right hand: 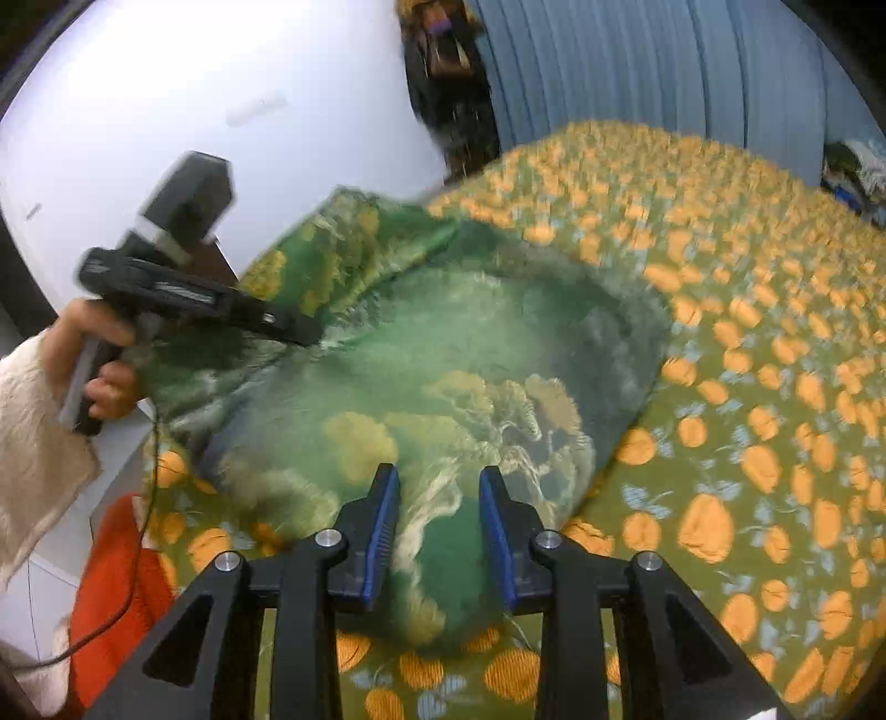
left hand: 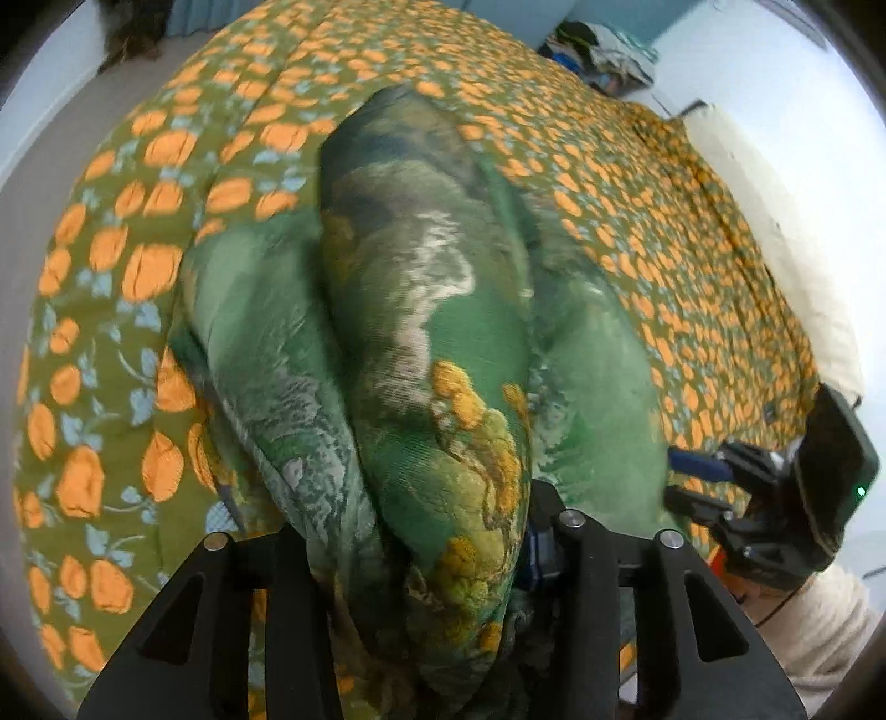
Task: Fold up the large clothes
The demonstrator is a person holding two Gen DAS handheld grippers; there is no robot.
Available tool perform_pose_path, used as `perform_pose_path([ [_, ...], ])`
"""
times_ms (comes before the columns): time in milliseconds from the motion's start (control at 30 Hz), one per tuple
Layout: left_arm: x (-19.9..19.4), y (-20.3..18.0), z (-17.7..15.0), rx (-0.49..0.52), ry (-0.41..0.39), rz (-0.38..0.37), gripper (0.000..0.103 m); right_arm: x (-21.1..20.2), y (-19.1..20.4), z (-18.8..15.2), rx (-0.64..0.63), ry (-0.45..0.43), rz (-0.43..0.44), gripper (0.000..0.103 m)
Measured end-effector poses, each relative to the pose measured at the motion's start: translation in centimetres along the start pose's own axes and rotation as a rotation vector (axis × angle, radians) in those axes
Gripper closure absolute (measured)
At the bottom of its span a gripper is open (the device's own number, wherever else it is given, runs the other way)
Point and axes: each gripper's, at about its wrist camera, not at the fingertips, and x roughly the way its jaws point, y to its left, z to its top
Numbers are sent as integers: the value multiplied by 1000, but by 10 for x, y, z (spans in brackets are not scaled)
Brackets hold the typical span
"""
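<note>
A green garment with a yellow and white landscape print [left hand: 421, 310] lies bunched on the bed. In the left wrist view a thick roll of it fills the gap of my left gripper [left hand: 443, 559] and hides the left finger; the jaws are shut on it. The right wrist view shows that left gripper [right hand: 307, 332], in a person's hand [right hand: 105, 354], holding up the garment's left edge. My right gripper [right hand: 440, 531] has its blue pads [right hand: 382, 526] pressed on a fold of the garment [right hand: 443, 354] at its near end. The right gripper [left hand: 689, 484] also shows at the garment's right edge.
The bed cover [right hand: 747, 387] is olive with orange flowers and spreads wide to the right. A white pillow [left hand: 775, 249] lies along the far side. A pile of clothes [left hand: 603, 50] sits beyond the bed. Red cloth [right hand: 122, 581] hangs by the near edge. A blue curtain [right hand: 637, 72] is behind.
</note>
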Motion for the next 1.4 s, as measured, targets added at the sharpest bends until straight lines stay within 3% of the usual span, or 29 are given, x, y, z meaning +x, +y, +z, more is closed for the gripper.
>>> perform_pose_path([
  [100,19,23,-9,-68,-2,-45,54,34,-16,-10,76,77,3,75],
  [400,31,51,-24,-128,-67,-161,50,50,-13,-25,76,62,-39,75],
  [500,17,48,-20,-137,-73,-183,41,35,0,-6,46,103,-62,72],
  [633,-1,47,-19,-145,-66,-227,37,9,12,40,40,54,-29,72],
  [800,-23,47,-25,-105,-54,-186,34,32,13,94,57,46,-44,72],
  [933,-33,59,-36,-112,-86,-140,29,90,5,95,123,157,-43,72],
  [1033,-18,73,-44,-154,-78,-119,30,114,9,90,111,181,-80,72],
  [1133,-13,79,-51,-156,-95,-128,30,100,29,101,59,162,-114,70],
  [1233,-9,81,-51,-143,-93,-114,30,83,66,124,-18,102,-47,70],
  [1333,-6,81,-49,-137,-89,-98,30,101,99,139,-97,117,-4,70],
  [1400,-5,81,-52,-133,-89,-71,30,134,119,142,-140,160,-23,70],
])
